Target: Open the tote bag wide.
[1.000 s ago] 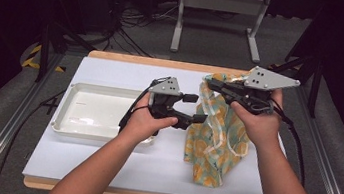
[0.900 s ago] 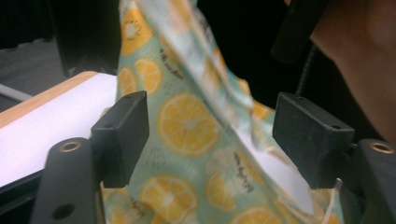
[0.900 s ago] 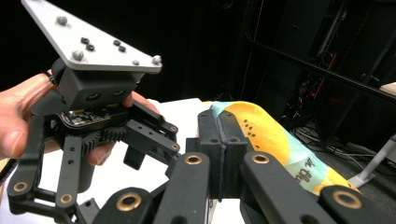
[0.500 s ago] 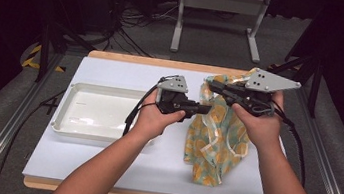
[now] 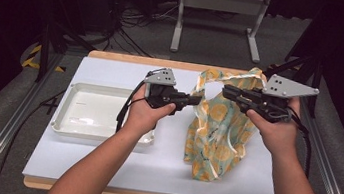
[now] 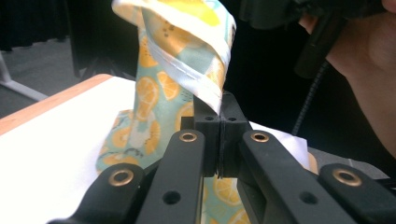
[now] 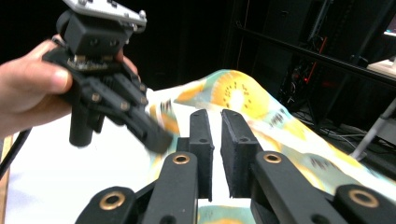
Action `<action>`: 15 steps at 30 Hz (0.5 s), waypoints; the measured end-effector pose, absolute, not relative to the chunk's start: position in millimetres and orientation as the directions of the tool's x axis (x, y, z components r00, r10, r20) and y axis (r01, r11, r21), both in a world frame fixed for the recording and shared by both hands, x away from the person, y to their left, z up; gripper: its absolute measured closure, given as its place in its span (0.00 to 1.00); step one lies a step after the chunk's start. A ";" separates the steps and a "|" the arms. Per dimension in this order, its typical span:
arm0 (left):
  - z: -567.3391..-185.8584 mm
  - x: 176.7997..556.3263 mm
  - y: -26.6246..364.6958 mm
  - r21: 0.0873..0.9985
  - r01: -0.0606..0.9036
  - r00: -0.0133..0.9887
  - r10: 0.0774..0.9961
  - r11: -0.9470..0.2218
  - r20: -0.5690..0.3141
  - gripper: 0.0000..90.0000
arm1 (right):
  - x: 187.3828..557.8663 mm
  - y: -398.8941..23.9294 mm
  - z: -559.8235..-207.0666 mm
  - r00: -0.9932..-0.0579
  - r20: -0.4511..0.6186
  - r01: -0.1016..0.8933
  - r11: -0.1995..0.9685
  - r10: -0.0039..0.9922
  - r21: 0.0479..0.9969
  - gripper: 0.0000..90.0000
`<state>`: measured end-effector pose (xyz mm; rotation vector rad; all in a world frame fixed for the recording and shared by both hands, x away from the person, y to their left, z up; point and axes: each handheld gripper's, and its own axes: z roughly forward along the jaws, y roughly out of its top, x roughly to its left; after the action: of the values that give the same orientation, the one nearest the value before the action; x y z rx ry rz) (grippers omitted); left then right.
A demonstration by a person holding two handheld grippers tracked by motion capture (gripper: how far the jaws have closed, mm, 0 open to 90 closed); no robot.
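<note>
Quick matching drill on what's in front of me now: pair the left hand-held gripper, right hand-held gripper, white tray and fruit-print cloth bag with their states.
1 left hand-held gripper
2 right hand-held gripper
3 white tray
4 fruit-print cloth bag

a lies empty at table left
b jaws slightly apart, gripping nothing
c hangs, lower end on table
d shut on bag's hem

Pairs: 1-d, 2-b, 3-a, 4-c

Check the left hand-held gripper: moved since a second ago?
Yes. The left hand-held gripper has shifted right, away from the white tray, and is now shut on the fruit-print cloth bag.
</note>
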<state>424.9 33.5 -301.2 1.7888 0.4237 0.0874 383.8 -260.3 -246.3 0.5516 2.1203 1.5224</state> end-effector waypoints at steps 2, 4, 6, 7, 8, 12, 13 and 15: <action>-301.3 424.9 37.2 0.951 0.238 0.927 0.337 -0.196 -0.163 0.99 | 380.7 -266.2 -248.8 -0.802 -0.137 0.056 0.301 0.581 0.952 0.90; -301.4 425.2 41.4 0.951 0.242 0.924 0.344 -0.195 -0.165 0.99 | 377.9 -274.8 -253.3 -0.792 -0.125 0.068 0.290 0.597 0.954 0.89; -301.5 425.3 44.7 0.950 0.241 0.922 0.352 -0.198 -0.160 0.99 | 376.2 -283.1 -258.1 -0.780 -0.119 0.082 0.288 0.614 0.954 0.85; -301.4 424.7 46.6 0.949 0.242 0.920 0.357 -0.201 -0.159 0.99 | 375.8 -286.1 -260.1 -0.775 -0.116 0.089 0.289 0.622 0.953 0.83; -301.2 424.5 47.6 0.949 0.241 0.920 0.360 -0.204 -0.156 0.99 | 375.4 -292.1 -264.1 -0.763 -0.113 0.106 0.295 0.637 0.950 0.82; -300.7 424.5 51.1 0.949 0.239 0.918 0.366 -0.206 -0.152 0.99 | 373.9 -306.0 -272.9 -0.740 -0.095 0.145 0.295 0.666 0.944 0.76; -300.8 424.8 51.9 0.949 0.234 0.919 0.367 -0.210 -0.146 0.99 | 373.5 -309.1 -275.6 -0.733 -0.090 0.156 0.296 0.674 0.942 0.73; -301.3 424.6 52.0 0.949 0.237 0.918 0.368 -0.207 -0.149 0.99 | 373.6 -315.2 -283.1 -0.719 -0.069 0.192 0.294 0.691 0.936 0.71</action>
<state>424.6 52.0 -301.3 1.7970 0.4524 0.1273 373.6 -315.2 -283.1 0.7877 2.1011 1.4233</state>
